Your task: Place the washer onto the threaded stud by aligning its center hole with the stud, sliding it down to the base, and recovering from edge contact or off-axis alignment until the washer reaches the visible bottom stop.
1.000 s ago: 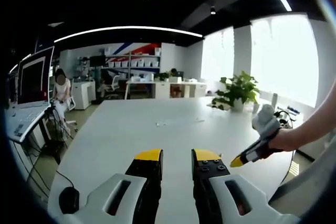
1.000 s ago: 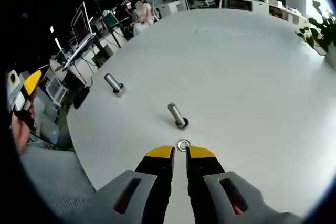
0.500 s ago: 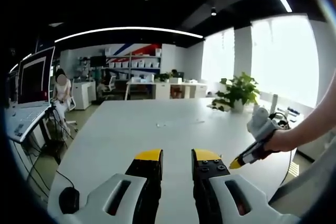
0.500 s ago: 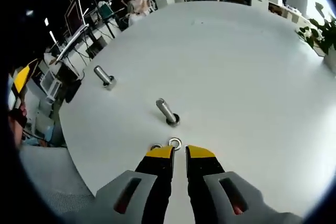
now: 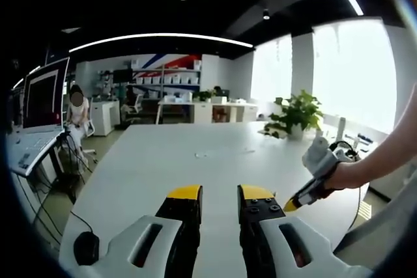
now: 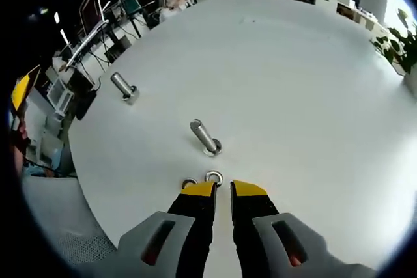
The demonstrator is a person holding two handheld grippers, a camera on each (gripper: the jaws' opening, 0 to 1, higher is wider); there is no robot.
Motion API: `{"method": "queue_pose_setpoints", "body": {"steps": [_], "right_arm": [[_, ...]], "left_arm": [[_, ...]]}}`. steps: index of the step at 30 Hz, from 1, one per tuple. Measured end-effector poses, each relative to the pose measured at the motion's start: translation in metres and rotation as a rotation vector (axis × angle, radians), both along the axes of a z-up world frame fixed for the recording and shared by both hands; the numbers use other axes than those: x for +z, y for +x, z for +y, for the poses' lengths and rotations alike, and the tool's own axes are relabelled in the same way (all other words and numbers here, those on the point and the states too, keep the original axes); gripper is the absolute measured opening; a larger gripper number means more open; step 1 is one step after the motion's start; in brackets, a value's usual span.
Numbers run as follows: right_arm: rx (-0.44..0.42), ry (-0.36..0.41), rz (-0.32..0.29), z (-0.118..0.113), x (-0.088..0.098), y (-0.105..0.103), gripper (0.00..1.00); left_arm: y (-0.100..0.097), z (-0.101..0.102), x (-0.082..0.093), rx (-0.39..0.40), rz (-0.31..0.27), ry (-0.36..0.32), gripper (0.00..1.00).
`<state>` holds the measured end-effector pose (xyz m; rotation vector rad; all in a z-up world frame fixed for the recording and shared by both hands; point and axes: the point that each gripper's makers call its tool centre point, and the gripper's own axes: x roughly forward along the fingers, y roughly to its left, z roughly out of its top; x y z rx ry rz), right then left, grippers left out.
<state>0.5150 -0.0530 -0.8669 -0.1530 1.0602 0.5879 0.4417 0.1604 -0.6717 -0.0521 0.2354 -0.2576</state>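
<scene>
Two steel threaded studs stand on the white table [image 6: 306,96] in the right gripper view, the near stud [image 6: 204,138] just ahead of my jaws and the far stud [image 6: 122,87] up to the left. A small washer [image 6: 214,176] lies flat on the table between the near stud and my right gripper [image 6: 223,189]. A second washer [image 6: 189,182] lies at the left fingertip. The right jaws stand narrowly open with nothing between them. My left gripper [image 5: 220,193] hovers over the table [image 5: 195,161], narrowly open and empty. In that view a hand holds the right gripper [image 5: 294,201], pointed down at the table.
A potted plant [image 5: 296,114] stands at the table's far right, with small items beside it. At the left are a monitor [image 5: 42,99], desks and a seated person [image 5: 77,112]. The table's curved near edge [image 6: 85,180] runs close to the left of the studs.
The right gripper view has shifted: studs and washer sit further left, and a second washer has come into view at the left fingertip. In the left gripper view, the right gripper moved slightly.
</scene>
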Motion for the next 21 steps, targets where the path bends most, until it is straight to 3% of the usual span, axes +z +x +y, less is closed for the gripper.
{"method": "queue_pose_setpoints", "body": {"steps": [13, 21], "right_arm": [[0.012, -0.040, 0.010, -0.0010, -0.0067, 0.0041, 0.11], [0.123, -0.121, -0.028, 0.0009, -0.0072, 0.0034, 0.10]], "left_arm": [[-0.0001, 0.0002, -0.0021, 0.000, 0.006, 0.007, 0.19], [0.0003, -0.0005, -0.0032, -0.001, 0.008, 0.010, 0.19]]}}
